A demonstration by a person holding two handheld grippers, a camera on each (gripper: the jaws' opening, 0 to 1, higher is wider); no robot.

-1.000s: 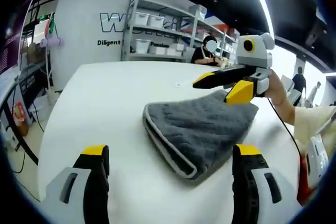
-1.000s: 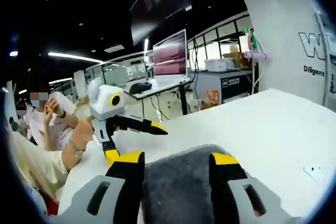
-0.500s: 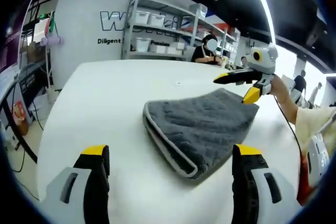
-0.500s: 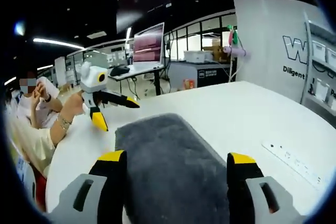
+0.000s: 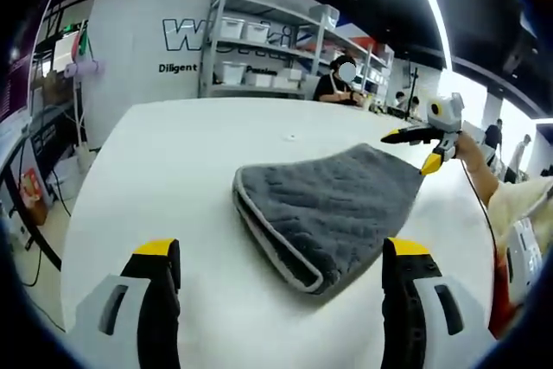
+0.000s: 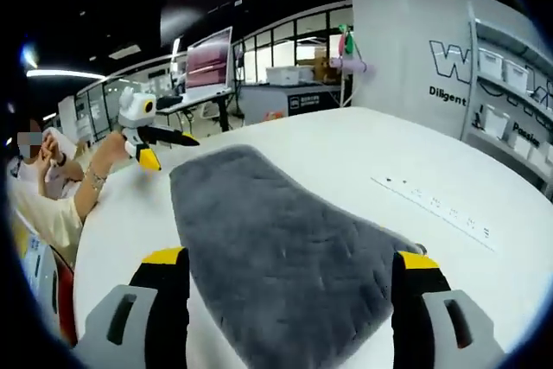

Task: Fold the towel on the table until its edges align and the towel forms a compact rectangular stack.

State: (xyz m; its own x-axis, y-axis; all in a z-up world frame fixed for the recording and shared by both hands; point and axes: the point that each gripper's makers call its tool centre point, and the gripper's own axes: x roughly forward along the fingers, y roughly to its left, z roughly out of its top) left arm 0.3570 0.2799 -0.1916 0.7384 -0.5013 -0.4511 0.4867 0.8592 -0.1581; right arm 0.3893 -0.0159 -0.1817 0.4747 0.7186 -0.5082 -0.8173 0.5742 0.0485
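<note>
The gray towel [image 5: 333, 205] is lying folded on the white desk [image 5: 173, 170]. The left hand-held gripper [image 5: 281, 278] and the right hand-held gripper [image 6: 289, 287] are both hanging near the towel, spread wide and holding nothing, probably because the fold looks finished.

Metal shelving [image 5: 285, 45] holds white bins by a lettered wall [image 5: 143, 49]; a monitor [image 6: 209, 56] glows.
</note>
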